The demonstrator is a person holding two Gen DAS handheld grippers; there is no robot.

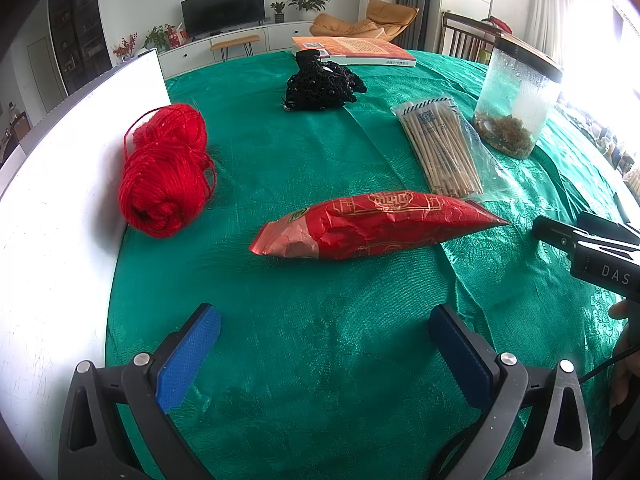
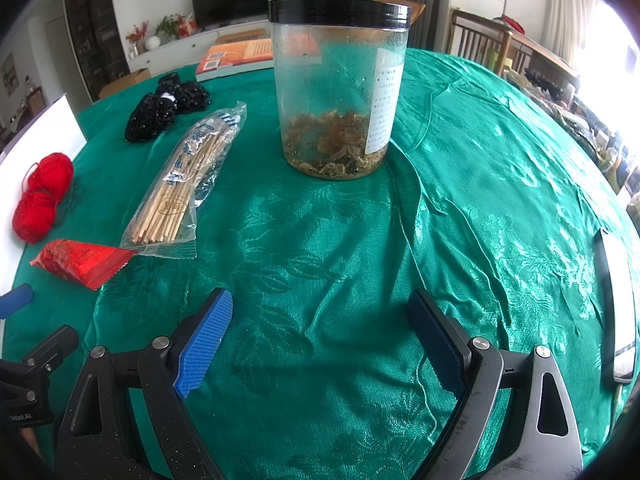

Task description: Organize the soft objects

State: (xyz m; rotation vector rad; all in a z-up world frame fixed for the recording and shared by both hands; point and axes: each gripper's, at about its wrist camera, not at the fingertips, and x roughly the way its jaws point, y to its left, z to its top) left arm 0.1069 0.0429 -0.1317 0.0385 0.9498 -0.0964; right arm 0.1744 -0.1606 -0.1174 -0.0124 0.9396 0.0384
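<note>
A red yarn ball (image 1: 164, 172) lies at the left of the green tablecloth against a white board (image 1: 60, 200); it also shows in the right wrist view (image 2: 40, 196). A black knitted bundle (image 1: 320, 88) lies farther back (image 2: 160, 112). A red snack bag (image 1: 372, 226) lies in the middle, ahead of my left gripper (image 1: 324, 332), which is open and empty. My right gripper (image 2: 320, 332) is open and empty above bare cloth, facing a clear jar (image 2: 340, 92). Its black body (image 1: 592, 252) shows at the right of the left wrist view.
A bag of wooden sticks (image 1: 444, 148) lies right of centre (image 2: 188, 184). The clear jar with a black lid (image 1: 516, 100) stands at the right. An orange book (image 1: 356, 50) lies at the far edge. A white strip (image 2: 616, 300) lies at the table's right edge.
</note>
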